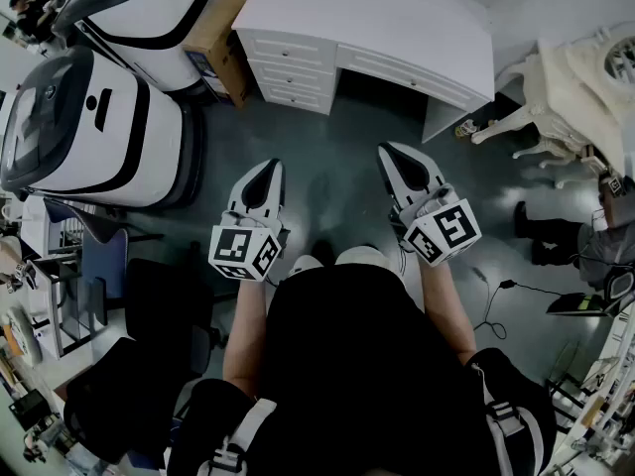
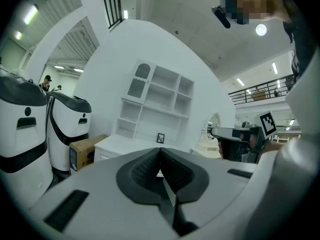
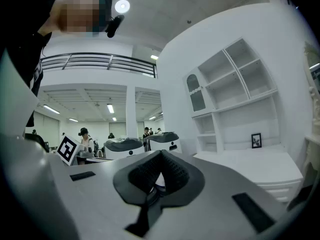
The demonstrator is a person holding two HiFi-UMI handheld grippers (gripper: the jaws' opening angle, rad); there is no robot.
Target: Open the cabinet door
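Note:
A white desk with a stack of drawers stands ahead of me across the grey floor. In the left gripper view its white shelf unit rises above it, with an arched door at the upper left. The right gripper view shows the same shelf unit and arched door. My left gripper and right gripper are held side by side at waist height, pointing at the desk and well short of it. Both the left gripper and the right gripper are shut with nothing between the pads.
Two large white-and-black machines stand at the left, with a cardboard box beside the desk. A white ornate chair is at the right, a black office chair at my lower left. A cable lies on the floor.

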